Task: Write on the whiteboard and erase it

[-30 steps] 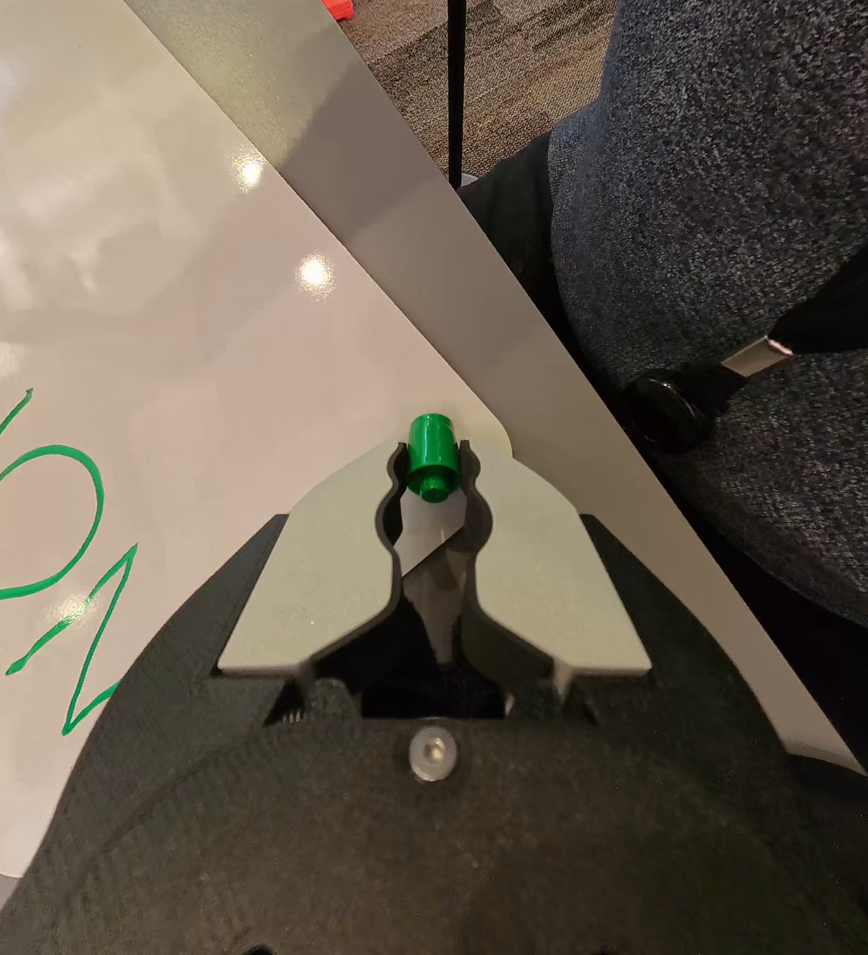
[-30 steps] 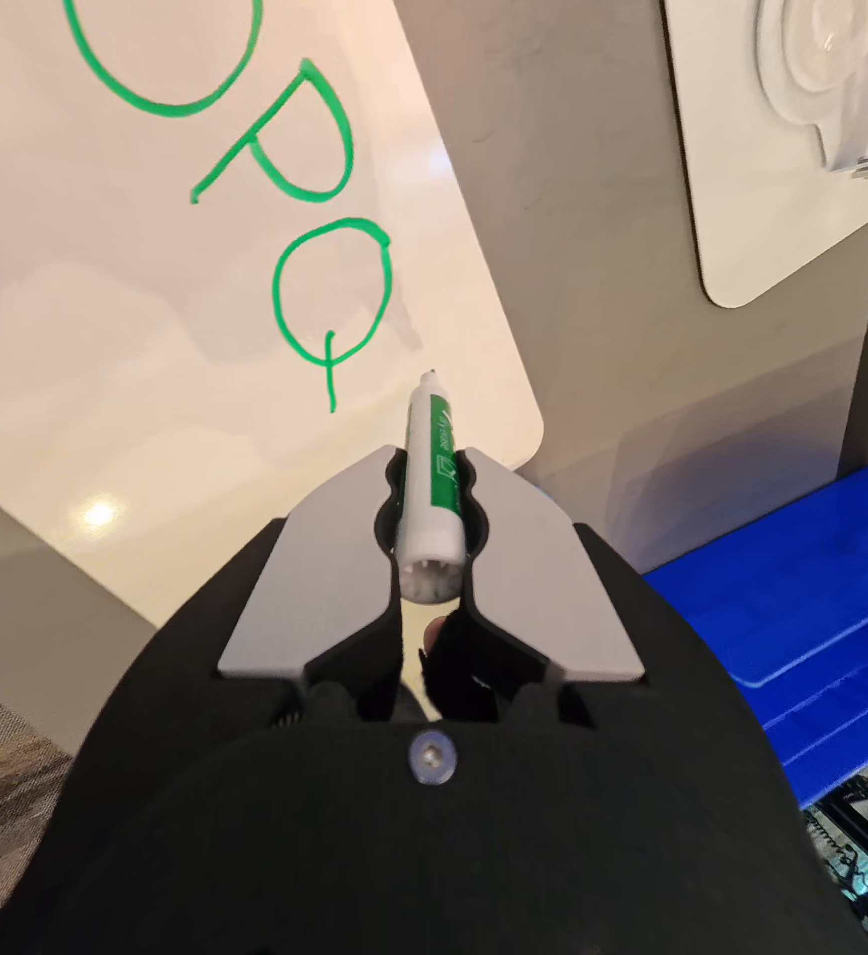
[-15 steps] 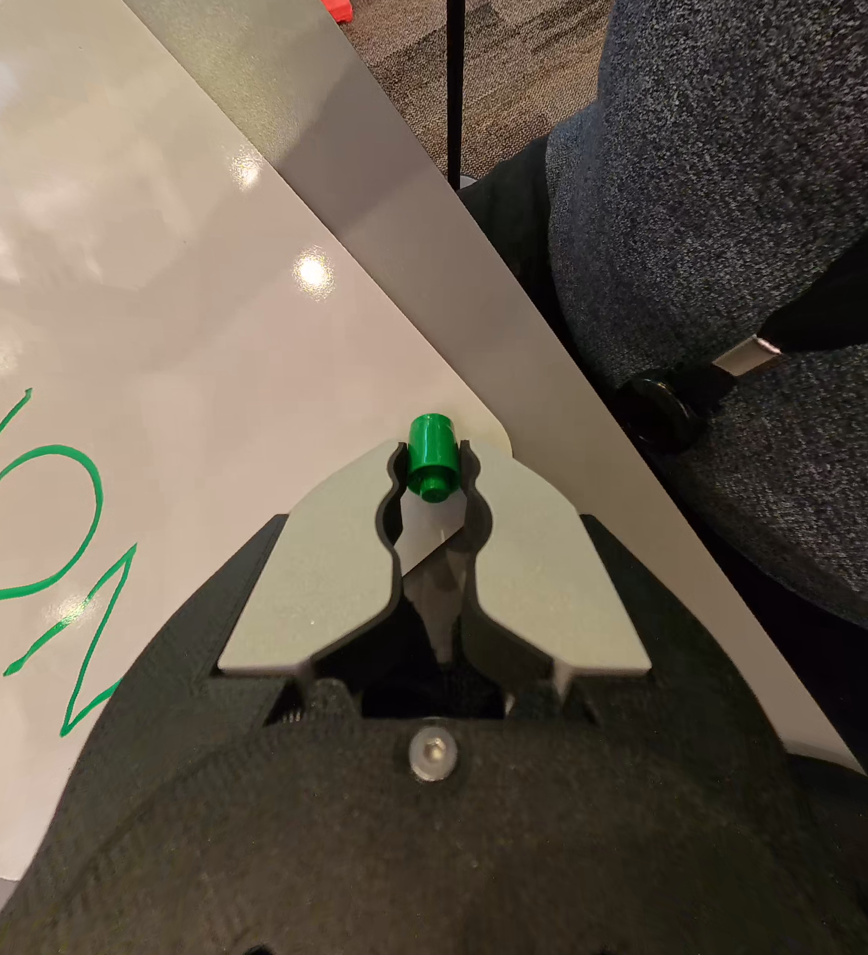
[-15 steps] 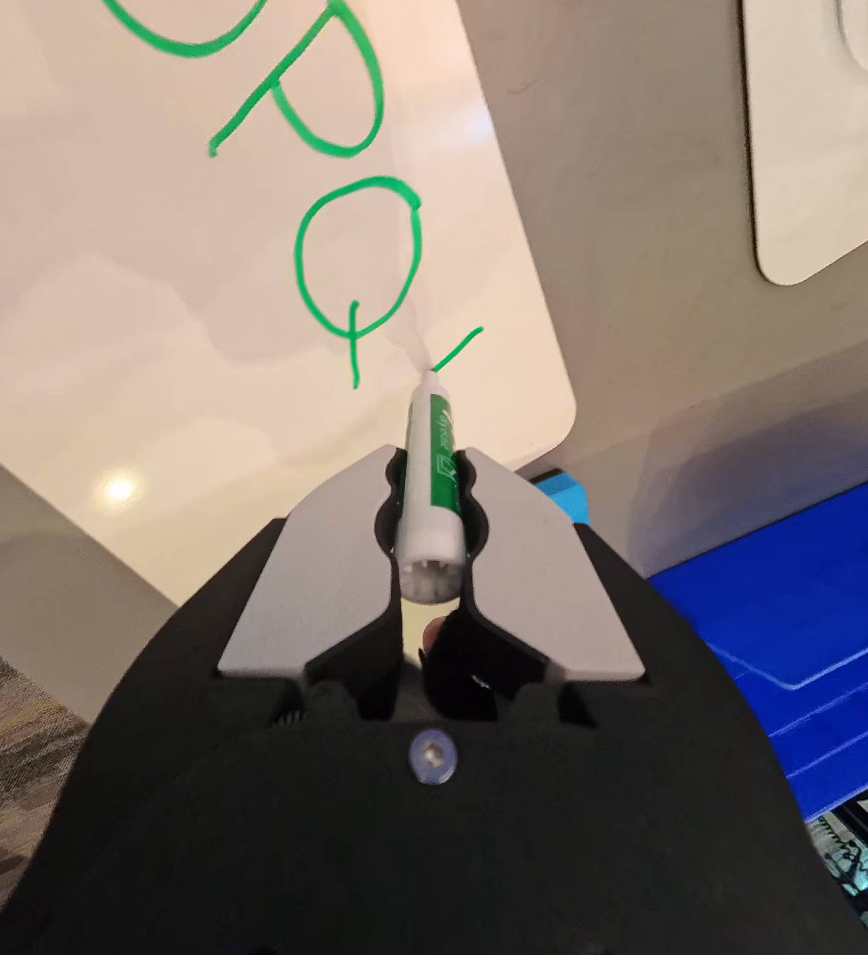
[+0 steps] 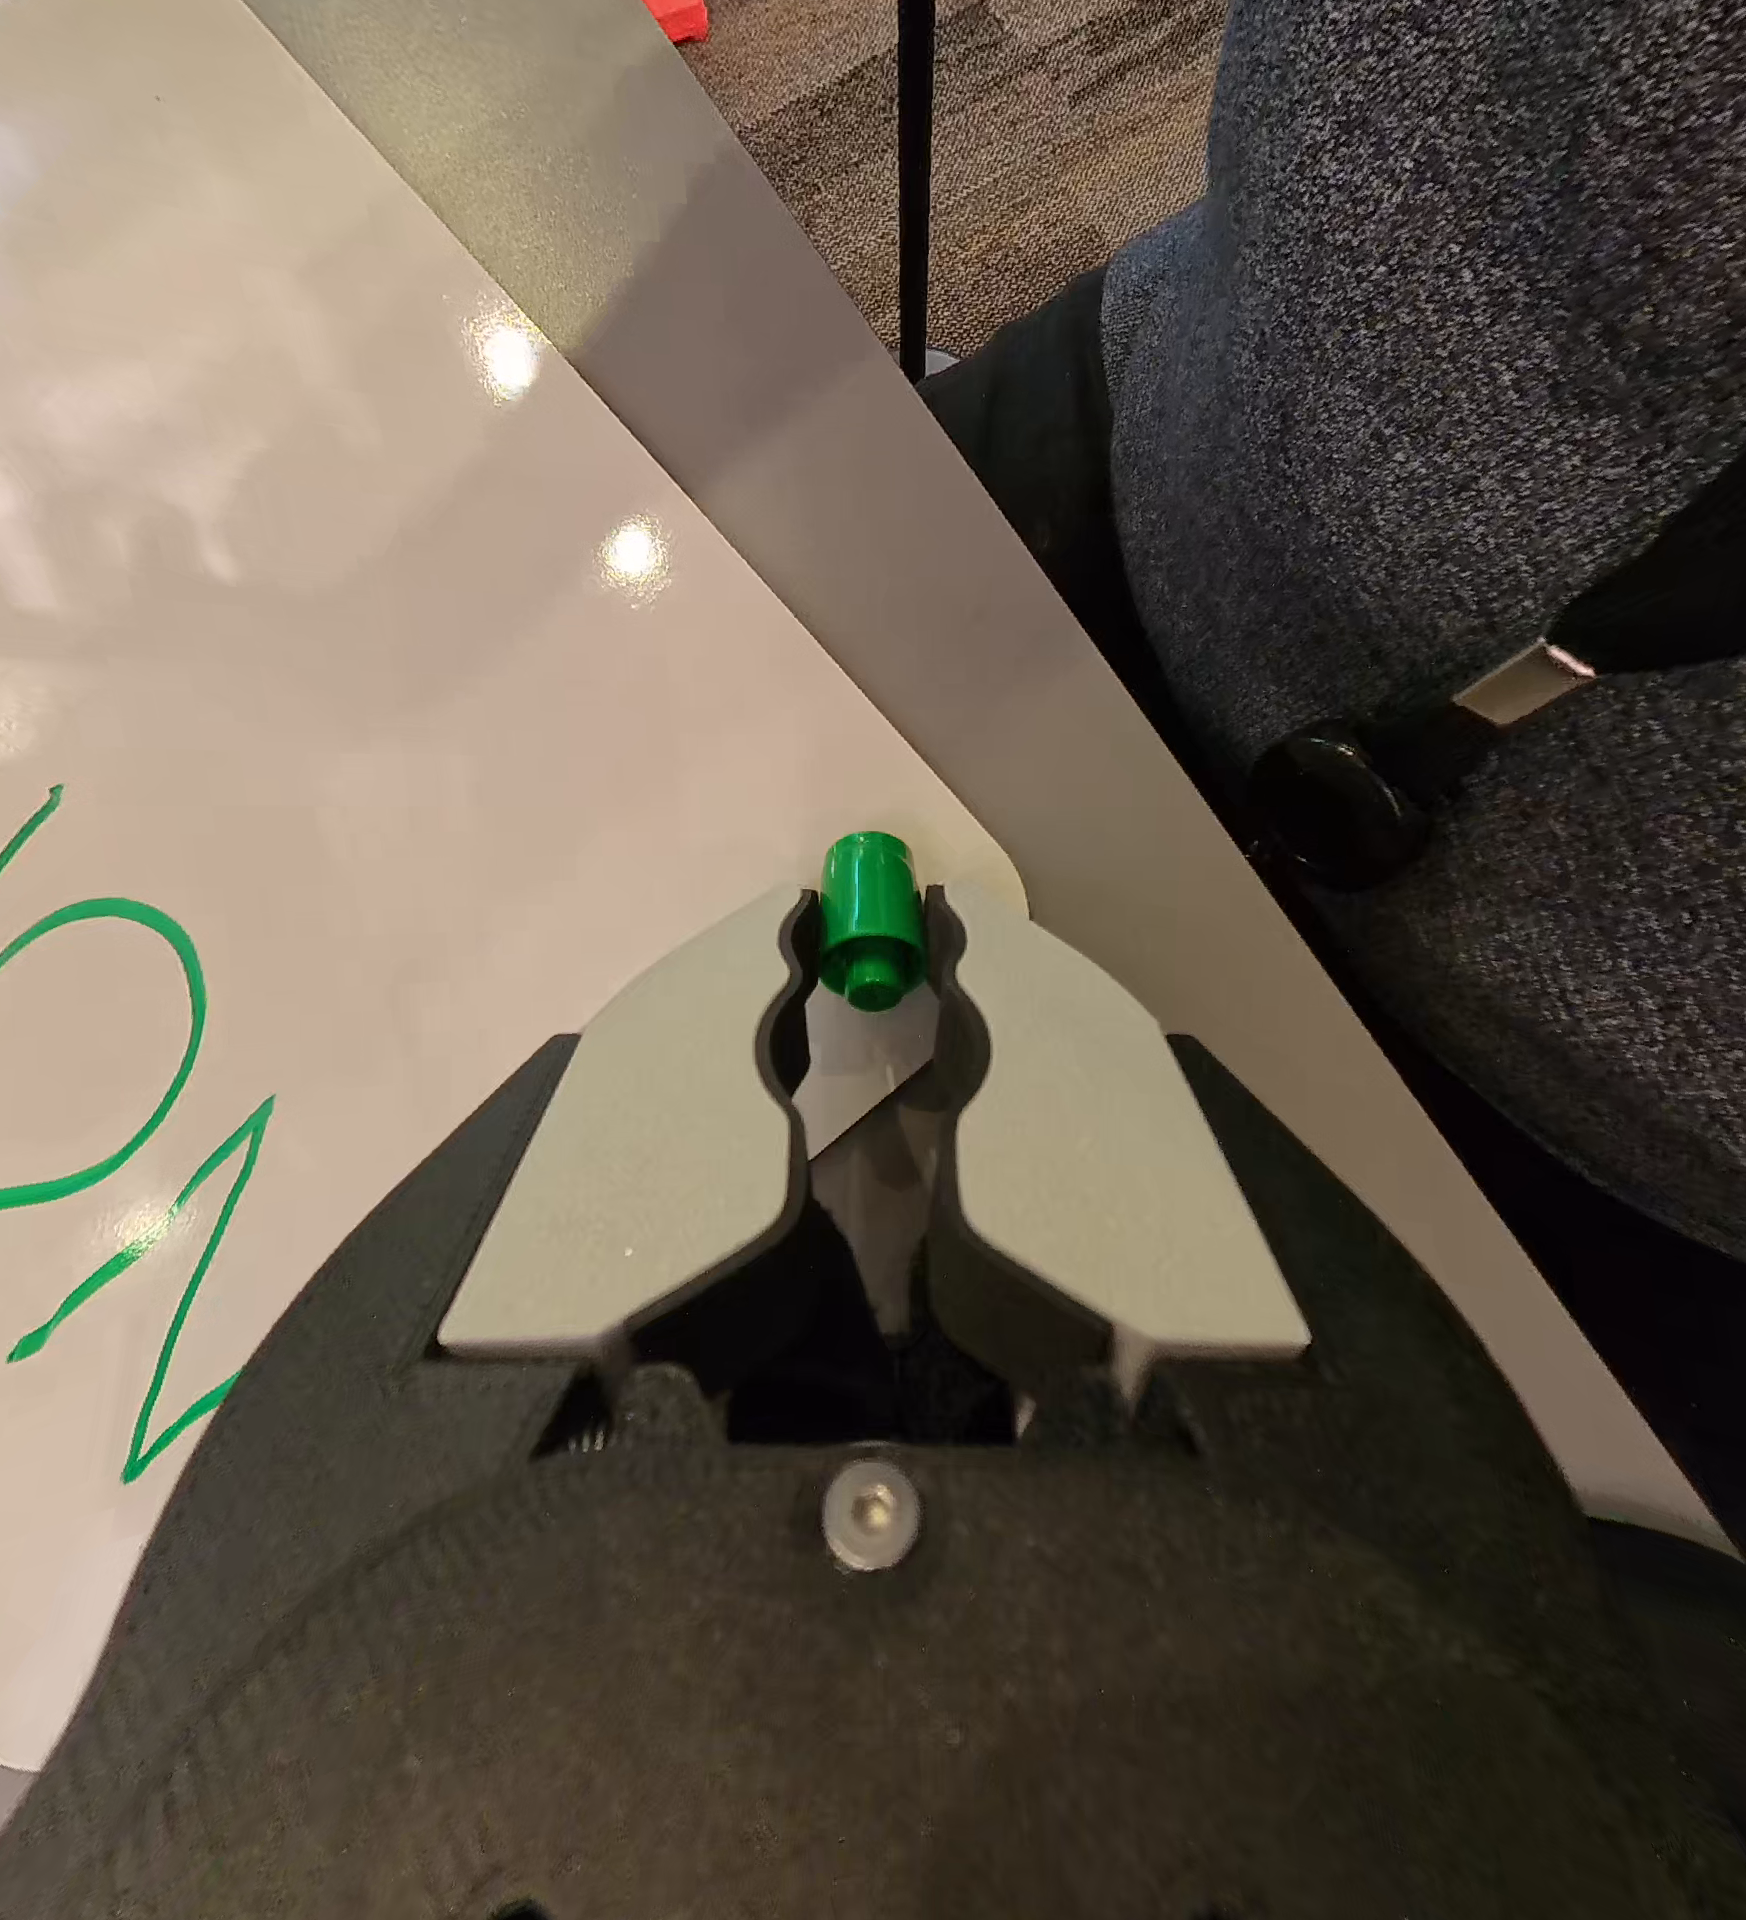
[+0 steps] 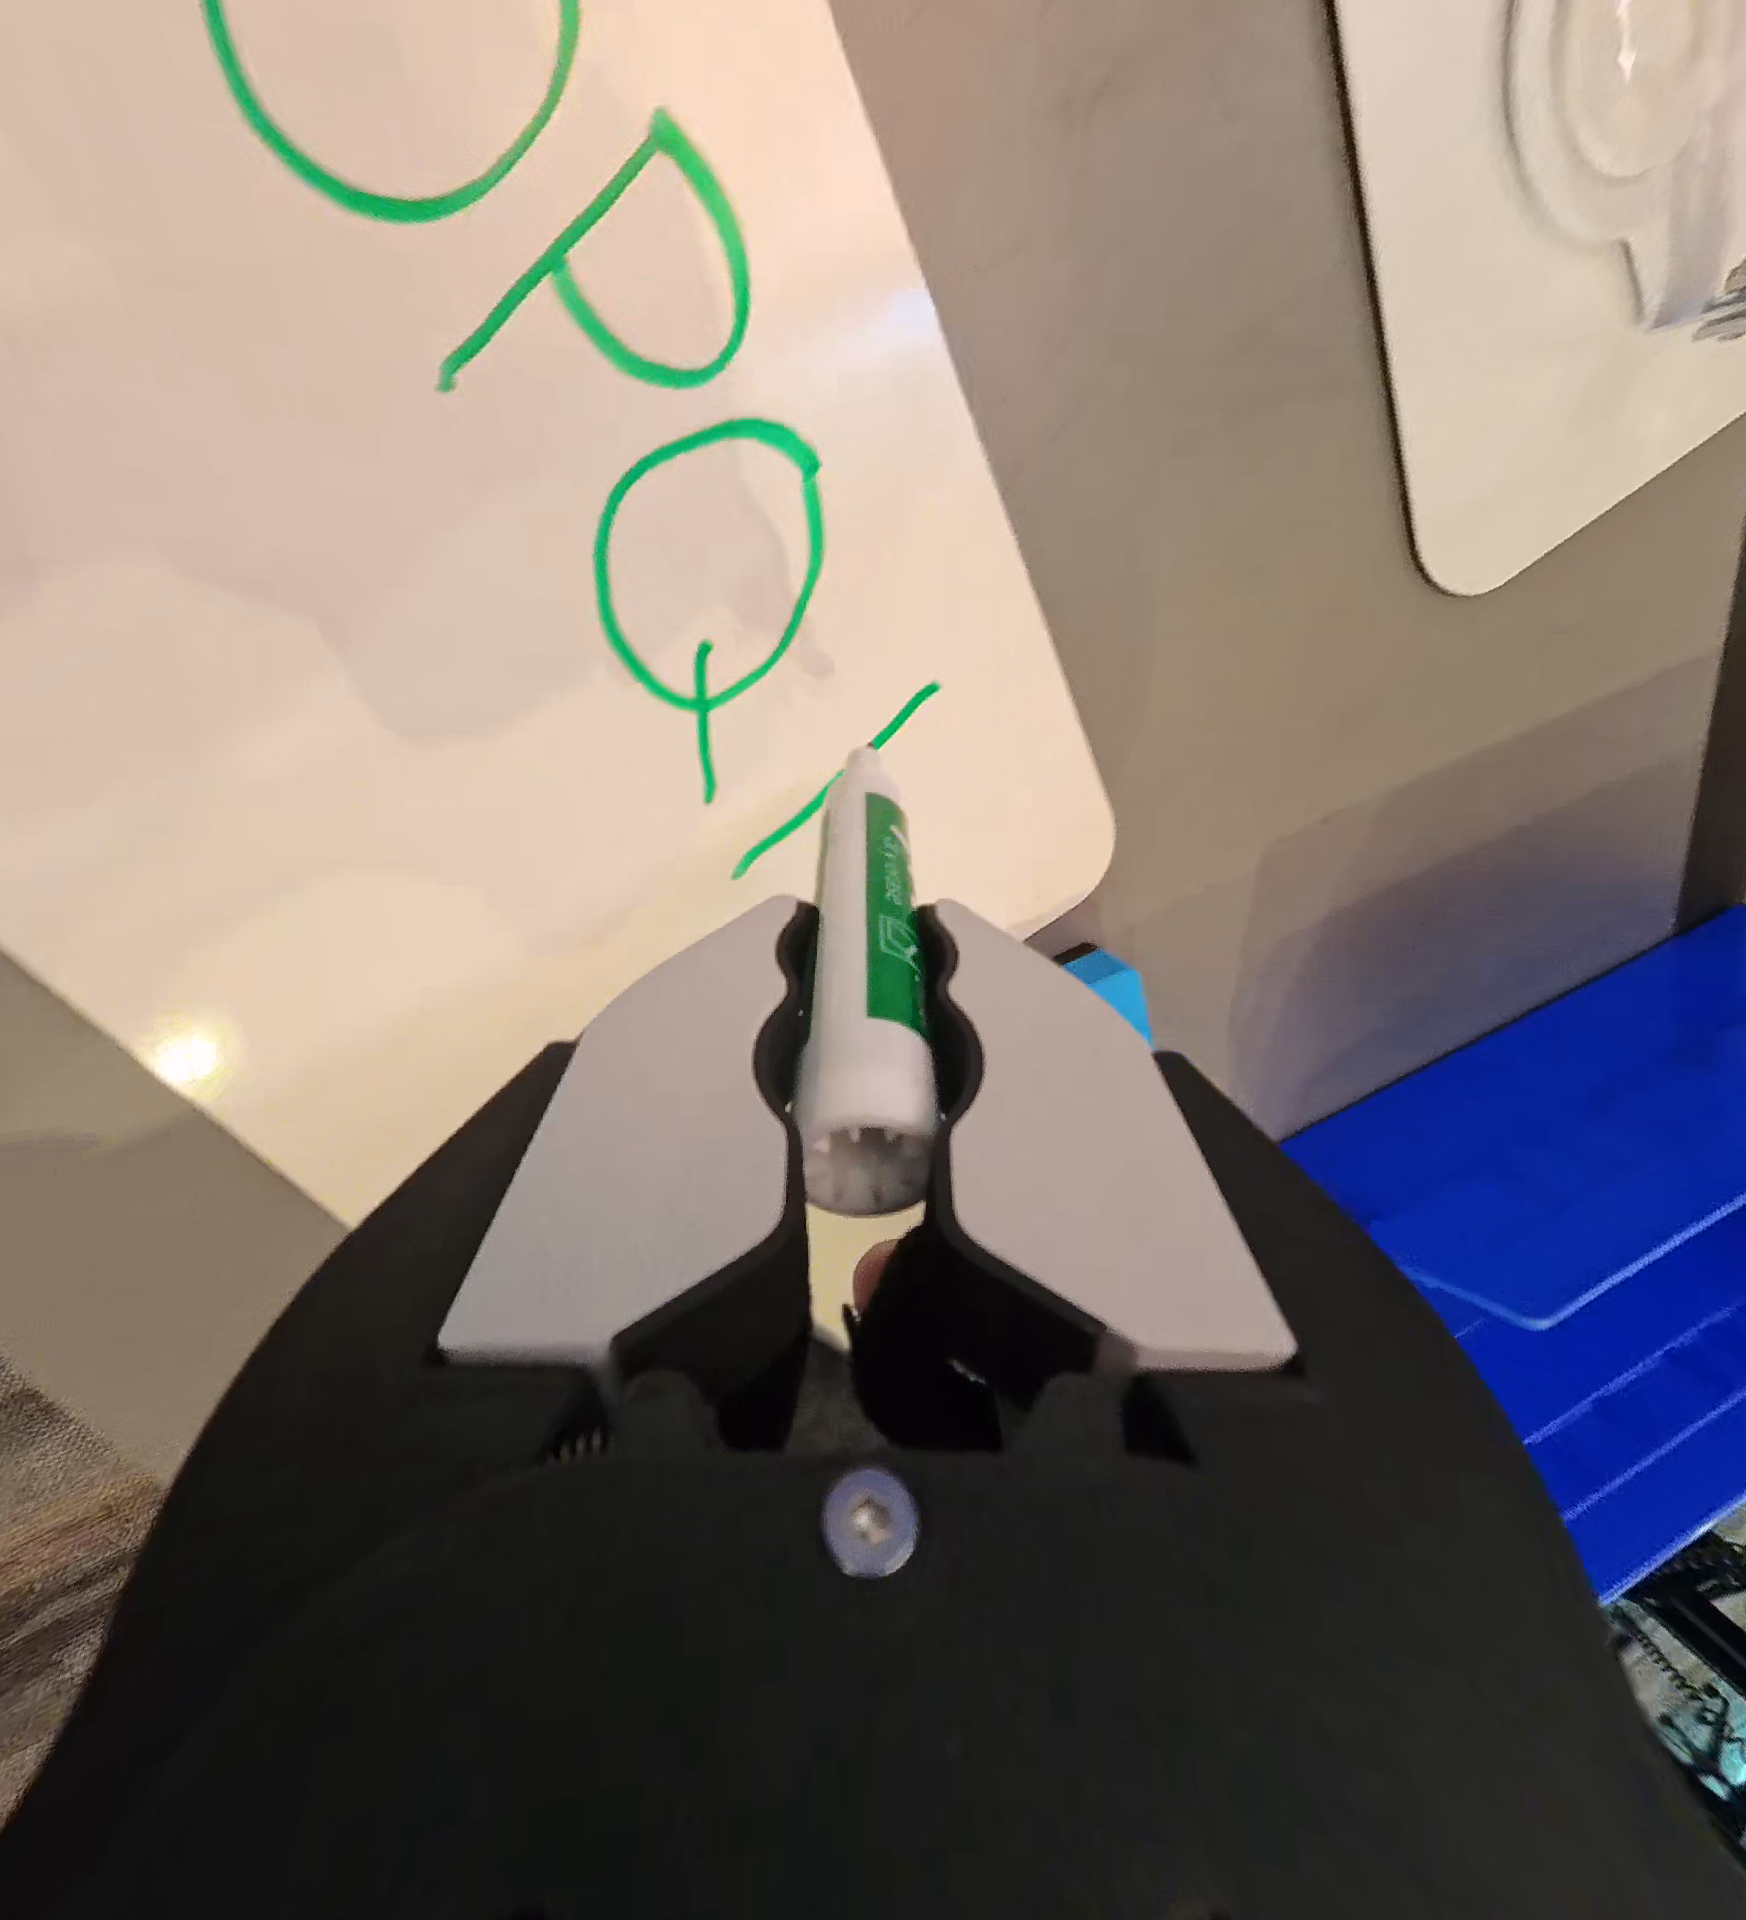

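R gripper [image 6: 867, 914], jaws clenched on a green-and-white marker [image 6: 864, 966], tip on the whiteboard [image 6: 277, 623] mid-stroke near its corner; L gripper [image 5: 869, 904] pinches the green cap [image 5: 867, 914]. Writing well along, erasing not yet begun.

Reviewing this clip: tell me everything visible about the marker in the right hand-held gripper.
The marker is a slim white plastic barrel with a green label band, uncapped. The right hand-held gripper clamps it mid-barrel, fingers pressing both sides. Its hollow rear end faces the camera; its tip points at the whiteboard, reaching a fresh green stroke near the board's corner.
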The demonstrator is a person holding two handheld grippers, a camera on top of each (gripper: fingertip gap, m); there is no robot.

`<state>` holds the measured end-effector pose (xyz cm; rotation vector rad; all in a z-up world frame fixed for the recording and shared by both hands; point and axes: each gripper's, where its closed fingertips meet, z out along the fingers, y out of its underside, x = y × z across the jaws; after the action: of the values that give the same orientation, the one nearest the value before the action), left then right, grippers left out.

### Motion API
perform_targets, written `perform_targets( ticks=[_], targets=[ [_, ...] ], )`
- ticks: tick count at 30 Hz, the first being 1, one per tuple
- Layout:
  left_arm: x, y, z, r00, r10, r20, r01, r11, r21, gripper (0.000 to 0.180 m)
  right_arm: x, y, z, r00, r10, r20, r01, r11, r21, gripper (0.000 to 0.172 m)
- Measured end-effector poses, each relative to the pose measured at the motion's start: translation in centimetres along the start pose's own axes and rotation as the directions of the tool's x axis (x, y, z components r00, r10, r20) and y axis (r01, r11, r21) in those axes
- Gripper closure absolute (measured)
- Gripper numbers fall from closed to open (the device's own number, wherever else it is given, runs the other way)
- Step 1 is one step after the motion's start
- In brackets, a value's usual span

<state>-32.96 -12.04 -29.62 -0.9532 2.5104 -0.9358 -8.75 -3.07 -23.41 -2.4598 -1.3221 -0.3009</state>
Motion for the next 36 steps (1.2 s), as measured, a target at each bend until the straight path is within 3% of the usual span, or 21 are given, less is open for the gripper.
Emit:
perform_targets(
  ticks=[13,20,31,36],
  targets=[
    [0.1,0.0,0.0,1.000,-0.004,-0.004,0.004,1.000,0.005,0.160,2.3,-0.5,2.5,0.999,-0.043,-0.032,0.041,0.997,-0.063,0.152],
    [0.1,0.0,0.0,1.000,-0.004,-0.005,0.004,1.000,0.005,0.160,1.5,2.1,1.6,1.000,-0.007,0.000,0.007,0.996,-0.093,0.151],
    [0.2,0.0,0.1,1.000,-0.003,-0.005,0.003,1.000,0.005,0.160,-0.9,1.3,0.8,0.999,-0.036,0.034,0.038,0.996,-0.082,0.151],
    [0.2,0.0,0.1,1.000,-0.003,-0.004,0.003,1.000,0.004,0.160,-0.8,3.4,0.4,1.000,-0.011,0.020,0.013,0.991,-0.131,0.152]
  ],
)
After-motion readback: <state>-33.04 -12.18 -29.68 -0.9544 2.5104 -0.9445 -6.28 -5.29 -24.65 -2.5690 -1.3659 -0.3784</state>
